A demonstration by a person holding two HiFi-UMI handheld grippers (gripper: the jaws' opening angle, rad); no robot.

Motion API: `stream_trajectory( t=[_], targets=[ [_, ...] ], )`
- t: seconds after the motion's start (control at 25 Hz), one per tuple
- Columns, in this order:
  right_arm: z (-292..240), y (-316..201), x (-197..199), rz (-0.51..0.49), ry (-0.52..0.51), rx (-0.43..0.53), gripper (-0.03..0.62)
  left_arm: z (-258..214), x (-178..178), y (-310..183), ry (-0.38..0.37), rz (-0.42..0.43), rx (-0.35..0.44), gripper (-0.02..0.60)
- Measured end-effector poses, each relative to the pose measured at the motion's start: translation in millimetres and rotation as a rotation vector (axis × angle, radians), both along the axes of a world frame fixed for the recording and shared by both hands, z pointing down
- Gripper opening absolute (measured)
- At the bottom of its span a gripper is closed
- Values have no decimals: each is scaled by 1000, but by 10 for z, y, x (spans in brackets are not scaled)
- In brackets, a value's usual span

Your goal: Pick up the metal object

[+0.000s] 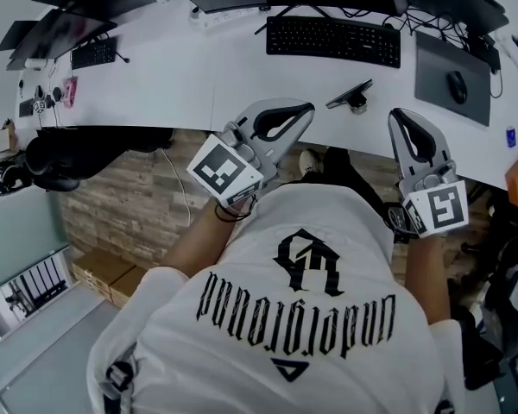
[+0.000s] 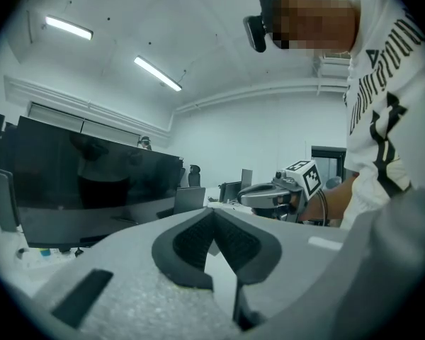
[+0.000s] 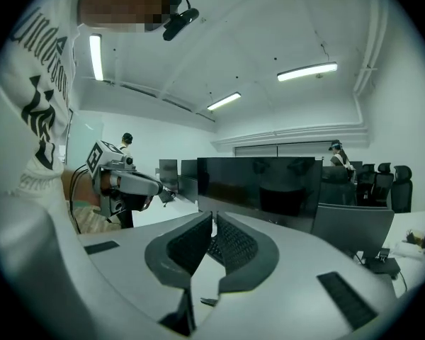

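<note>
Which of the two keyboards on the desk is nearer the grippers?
The large keyboard, straight ahead of the left gripper and right gripper; the small keyboard lies far off to the left.

Desk: white top [image 1: 181,67] is carrying a black keyboard [image 1: 332,40] and dark monitors [image 3: 258,183].
Ceiling: strip lights [image 3: 306,71] are glowing.
Under desk: brick-pattern surface [image 1: 121,205] is showing.

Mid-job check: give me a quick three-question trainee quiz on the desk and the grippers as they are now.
1. True or false: the left gripper holds the metal object.
2. What lies on the dark pad? A cup, B mouse, C phone.
3. Fill in: the jaws of the right gripper are ____.
Key: 1 false; 2 B; 3 shut.
</note>
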State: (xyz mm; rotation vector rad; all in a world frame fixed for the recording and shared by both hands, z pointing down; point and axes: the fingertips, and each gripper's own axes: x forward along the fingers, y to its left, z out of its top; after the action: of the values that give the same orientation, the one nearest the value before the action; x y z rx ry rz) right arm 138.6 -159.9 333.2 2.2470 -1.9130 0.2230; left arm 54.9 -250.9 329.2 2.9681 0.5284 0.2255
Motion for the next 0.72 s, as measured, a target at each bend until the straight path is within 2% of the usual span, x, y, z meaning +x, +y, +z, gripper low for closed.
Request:
stream_trajectory(
  t=[0.28,0.44,0.52,0.72],
  targets=[
    [349,-75,185,56,-126,-21,18,192,215,14,-45,26,-13,15],
    [739,-82,345,93,-258,-54,19,366,367,25,-77,37,-2,14],
    [970,-78,422,117,-335,-70,20,435,450,19,-90,39,-30,14],
    [1532,-72,528,154,-487,-124,78,620,577,13,-128,41,-67,15]
  ],
)
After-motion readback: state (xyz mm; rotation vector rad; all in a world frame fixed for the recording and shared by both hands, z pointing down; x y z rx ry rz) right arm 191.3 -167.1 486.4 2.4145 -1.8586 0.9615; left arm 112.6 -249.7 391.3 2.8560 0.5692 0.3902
